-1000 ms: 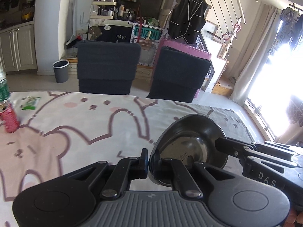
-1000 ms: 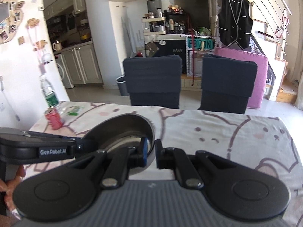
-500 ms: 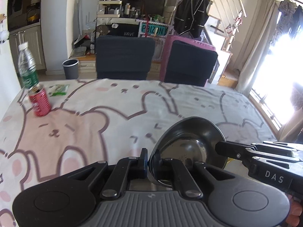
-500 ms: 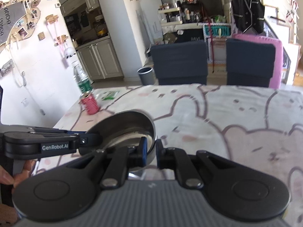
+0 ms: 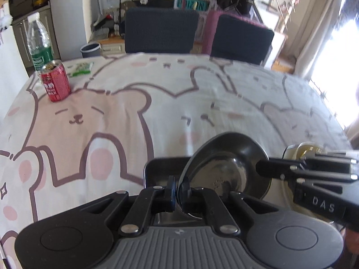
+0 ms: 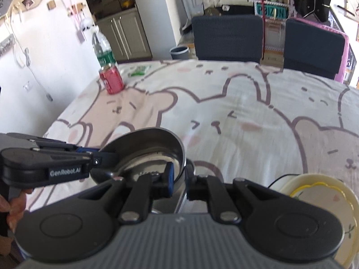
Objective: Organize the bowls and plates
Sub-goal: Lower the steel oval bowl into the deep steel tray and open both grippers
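A steel bowl [image 5: 226, 170] hangs tilted just above the near edge of the table, held between both grippers. My left gripper [image 5: 178, 188] is shut on its near left rim. My right gripper [image 6: 179, 177] is shut on the opposite rim of the same bowl [image 6: 148, 148], one finger inside and one outside. From each wrist the other gripper shows reaching in from the side: the right gripper [image 5: 260, 168] and the left gripper [image 6: 105, 157]. A cream plate [image 6: 318, 192] with a yellow flower outline lies at the near right. A hand shows at each frame's edge.
A dark rectangular container [image 5: 157, 170] sits right under the bowl, mostly hidden. A red can [image 5: 55, 83], a water bottle [image 5: 39, 42] and a green packet [image 5: 82, 68] stand at the far left corner. Two dark chairs [image 5: 161, 33] face the table's far edge. The bear-print tablecloth [image 5: 179, 103] covers the table.
Both grippers have come down and nearer the table with the bowl, tipping to look down more. The dark container and the cream plate have come into view below.
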